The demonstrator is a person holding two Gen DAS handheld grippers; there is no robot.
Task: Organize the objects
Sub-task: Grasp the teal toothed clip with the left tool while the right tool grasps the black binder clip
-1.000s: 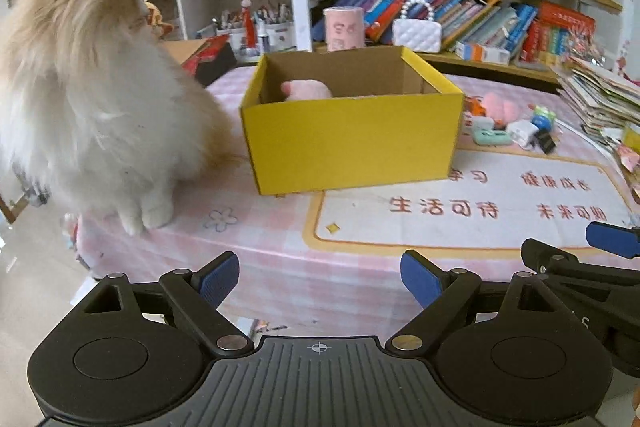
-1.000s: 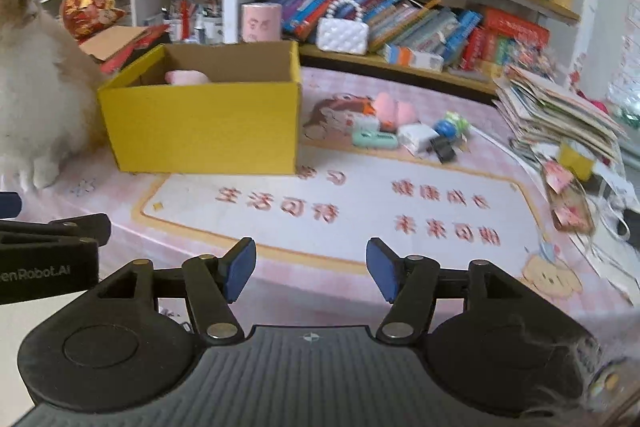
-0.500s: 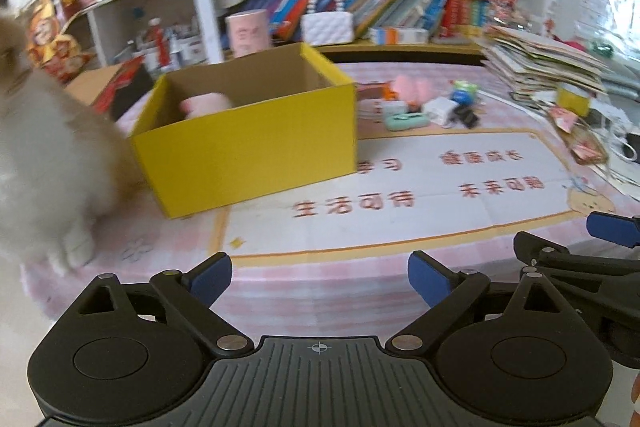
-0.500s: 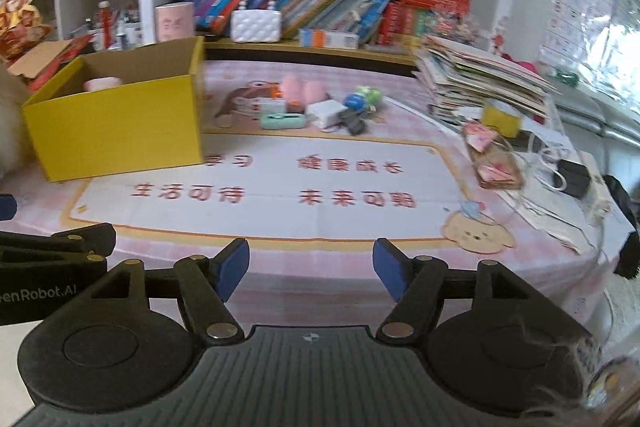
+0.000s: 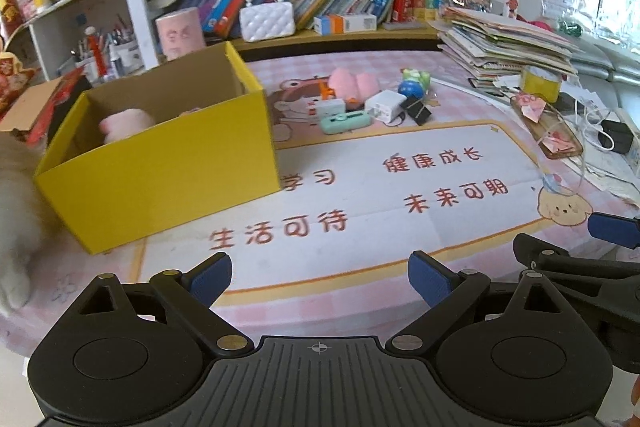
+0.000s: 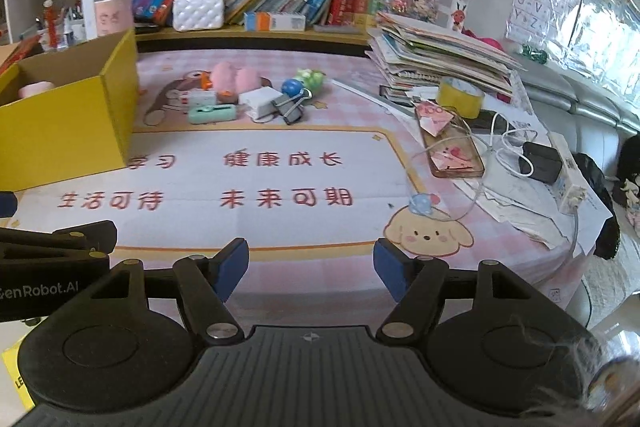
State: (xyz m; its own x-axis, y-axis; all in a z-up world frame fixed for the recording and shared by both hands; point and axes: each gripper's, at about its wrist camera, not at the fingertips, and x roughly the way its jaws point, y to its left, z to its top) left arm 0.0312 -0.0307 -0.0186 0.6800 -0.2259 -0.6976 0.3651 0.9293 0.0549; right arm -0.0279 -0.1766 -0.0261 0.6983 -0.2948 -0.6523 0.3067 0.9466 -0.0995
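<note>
A yellow cardboard box (image 5: pixel 160 163) stands open on the table at the left, with a pink soft item (image 5: pixel 124 123) inside; it also shows in the right wrist view (image 6: pixel 68 115). Behind the mat lies a cluster of small things: a pink plush (image 5: pixel 352 85), a mint green case (image 5: pixel 346 121), a white charger (image 5: pixel 386 105), a black binder clip (image 5: pixel 416 109), a blue ball (image 5: pixel 412 91). My left gripper (image 5: pixel 320 279) is open and empty at the table's near edge. My right gripper (image 6: pixel 311 269) is open and empty beside it.
A fluffy cat (image 5: pixel 12 227) sits at the far left by the box. A stack of books and papers (image 6: pixel 436 51), a yellow tape roll (image 6: pixel 460 97), a phone case (image 6: pixel 452 147) and cables with a power strip (image 6: pixel 568 175) crowd the right side. Bookshelves stand behind.
Both views have swung to the right and a little closer to the table. The cat has slid almost out of the left view. Both grippers stay open.
</note>
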